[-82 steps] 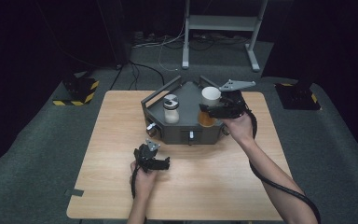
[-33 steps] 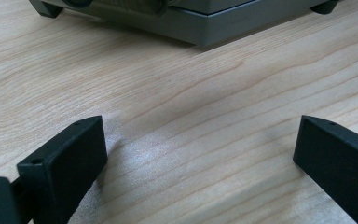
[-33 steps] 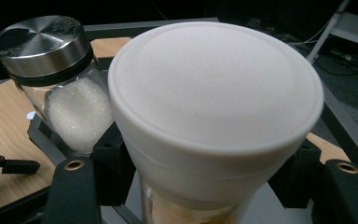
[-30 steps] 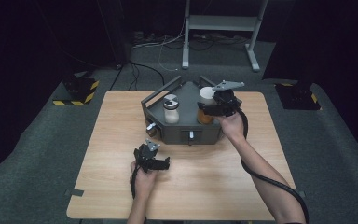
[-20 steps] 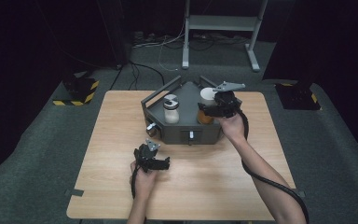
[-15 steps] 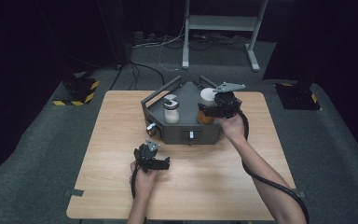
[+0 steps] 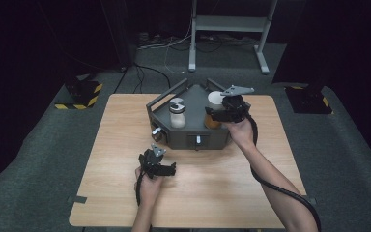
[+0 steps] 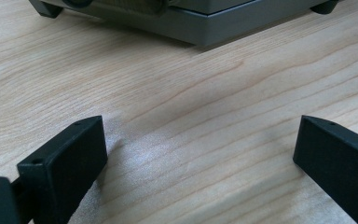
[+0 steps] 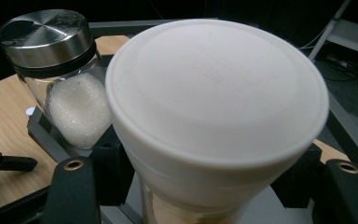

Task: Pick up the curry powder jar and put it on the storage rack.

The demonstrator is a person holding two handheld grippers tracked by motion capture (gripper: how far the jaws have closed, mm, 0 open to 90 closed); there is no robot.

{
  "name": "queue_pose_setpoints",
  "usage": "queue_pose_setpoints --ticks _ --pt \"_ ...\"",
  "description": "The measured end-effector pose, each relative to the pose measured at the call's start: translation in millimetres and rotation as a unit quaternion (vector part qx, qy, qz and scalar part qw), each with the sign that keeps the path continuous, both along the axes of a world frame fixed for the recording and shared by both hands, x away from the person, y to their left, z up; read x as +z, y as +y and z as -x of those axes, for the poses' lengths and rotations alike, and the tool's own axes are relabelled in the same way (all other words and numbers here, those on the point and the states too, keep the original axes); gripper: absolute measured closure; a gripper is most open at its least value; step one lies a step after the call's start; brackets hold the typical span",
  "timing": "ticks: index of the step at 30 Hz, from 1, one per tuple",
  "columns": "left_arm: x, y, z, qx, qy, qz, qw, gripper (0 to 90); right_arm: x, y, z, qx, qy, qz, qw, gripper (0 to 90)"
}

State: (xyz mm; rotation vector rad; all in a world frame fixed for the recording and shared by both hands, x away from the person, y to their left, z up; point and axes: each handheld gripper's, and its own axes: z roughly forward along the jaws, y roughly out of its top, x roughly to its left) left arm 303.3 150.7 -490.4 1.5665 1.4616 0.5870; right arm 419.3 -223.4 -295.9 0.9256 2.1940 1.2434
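White-lidded jar (image 9: 216, 121) of amber-brown contents stands in the right-hand pocket of a grey angular rack (image 7: 193, 137) near the far middle of the wooden worktop (image 7: 251, 183). From where I stand, the right claw (image 7: 216, 114) is clamped on it just under the broad white lid, one black jaw on either side of the jar, with the person's right hand (image 7: 241, 133) behind it and the cable looping back along the forearm. In the right gripper view the lid looms close between the two jaws. Just beside it, in the rack's left pocket, stands a glass shaker (image 9: 60, 79) with a steel cap, about half full of white grains. The left claw (image 8: 200, 158) rests low over bare wood in front of the rack, well apart from the jars; its jaws stand wide open with nothing between them, and the left hand (image 7: 149, 186) holds it from the near side.
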Motion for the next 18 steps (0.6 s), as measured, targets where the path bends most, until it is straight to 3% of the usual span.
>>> queue_pose_setpoints --ticks 12,18 --pt "0.3 0.0 0.0 0.000 0.001 -0.001 1.0000 2.6 3.5 -2.1 -3.2 0.006 0.008 0.001 0.9999 32.4" --pt "0.0 0.0 0.0 0.000 0.000 0.000 1.0000 2.6 5.2 -3.2 1.0 0.008 0.001 -0.010 0.9999 19.4"
